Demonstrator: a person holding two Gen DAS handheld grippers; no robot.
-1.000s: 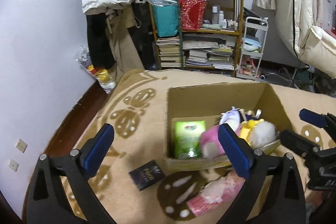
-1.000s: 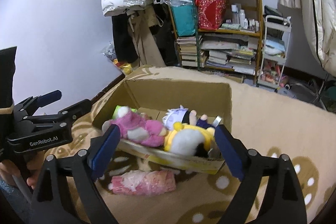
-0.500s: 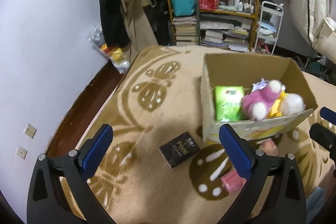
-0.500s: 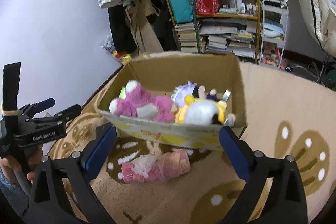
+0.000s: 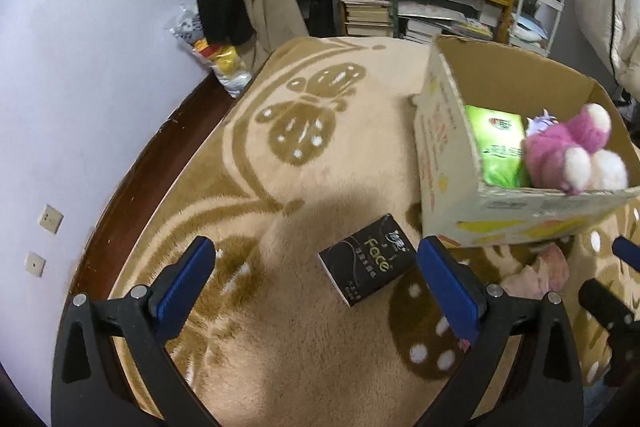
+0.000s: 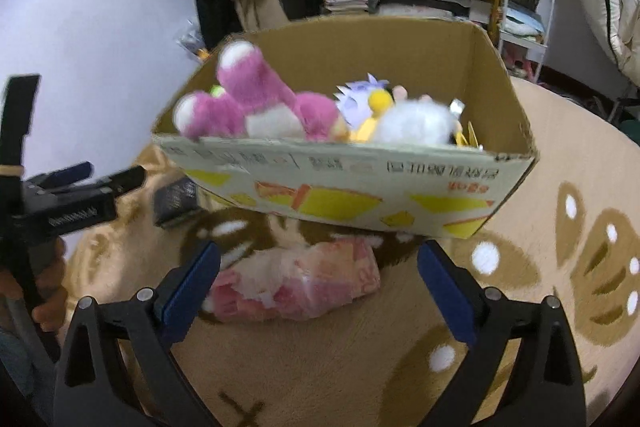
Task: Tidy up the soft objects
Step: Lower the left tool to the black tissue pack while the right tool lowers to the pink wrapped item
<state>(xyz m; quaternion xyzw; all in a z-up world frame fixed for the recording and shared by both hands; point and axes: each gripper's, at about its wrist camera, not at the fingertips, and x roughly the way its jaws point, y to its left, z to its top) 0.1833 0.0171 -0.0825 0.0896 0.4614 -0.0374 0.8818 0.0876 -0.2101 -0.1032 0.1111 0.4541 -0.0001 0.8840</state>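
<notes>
Brown cardboard box [image 6: 360,187] already holds pink plush toy [image 6: 256,103] and green tissue pack [image 5: 500,143]. Pink plastic-wrapped pack [image 6: 296,287] and black tissue pack [image 5: 368,265] remain on carpet. Both grippers, left [image 5: 316,287] and right [image 6: 320,287]: fingers wide apart, empty.

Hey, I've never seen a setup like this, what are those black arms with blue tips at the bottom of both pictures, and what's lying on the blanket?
There is no robot here. A person holds a two-finger tool in each hand, and each carries a wide-angle camera looking along its blue-padded fingers. One picture looks out from the left tool, the other from the right tool. Both stand open and hold nothing. On the tan blanket sits a cardboard box with a pink plush toy, other soft toys and a green pack inside. In front of the box lie a black tissue pack, ahead of the left tool, and a pink wrapped pack, ahead of the right one.
</notes>
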